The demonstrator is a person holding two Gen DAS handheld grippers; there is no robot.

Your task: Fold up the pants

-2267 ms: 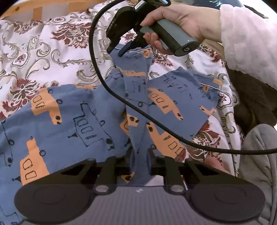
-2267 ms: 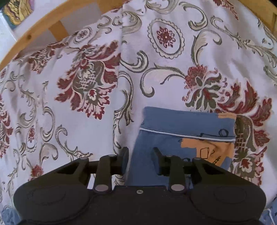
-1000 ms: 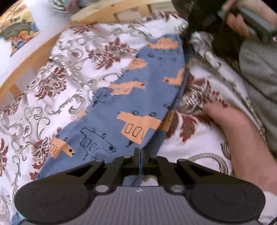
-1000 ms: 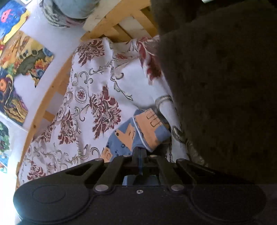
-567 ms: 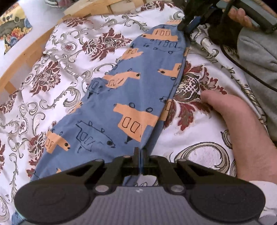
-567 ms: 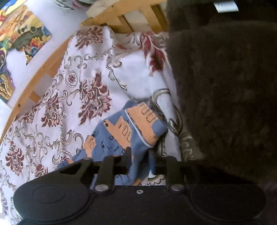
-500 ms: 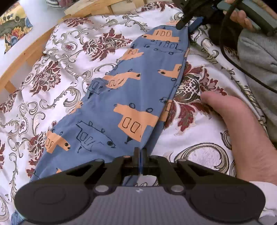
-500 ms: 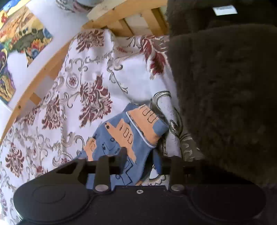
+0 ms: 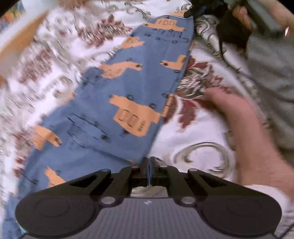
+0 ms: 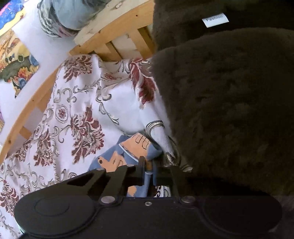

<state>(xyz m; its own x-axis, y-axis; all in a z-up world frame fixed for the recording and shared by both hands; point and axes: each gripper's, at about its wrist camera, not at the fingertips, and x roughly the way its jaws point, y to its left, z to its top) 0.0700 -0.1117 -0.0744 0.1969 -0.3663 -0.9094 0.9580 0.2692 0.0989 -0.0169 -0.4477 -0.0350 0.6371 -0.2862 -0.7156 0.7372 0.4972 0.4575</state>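
The blue pants [image 9: 128, 110] with orange truck prints lie stretched as one long strip across the floral bedsheet [image 9: 193, 143]. In the left wrist view my left gripper [image 9: 148, 163] is shut on their near right edge. The far hem reaches the top of that view, where the right gripper [image 9: 191, 12] meets it. In the right wrist view my right gripper [image 10: 147, 167] has its fingers pressed together on the blue hem of the pants [image 10: 128, 152], with cloth showing between them. The left wrist view is blurred by motion.
A person's bare forearm [image 9: 248, 132] rests on the sheet right of the pants, with grey clothing [image 9: 272, 73] behind it. A dark brown fleece [image 10: 229, 101] fills the right of the right wrist view. The wooden bed frame [image 10: 110, 33] borders the sheet [image 10: 79, 110].
My right gripper stood open around the hem half a second ago and has now shut on it. The left gripper keeps its hold, and its view has shifted and blurred.
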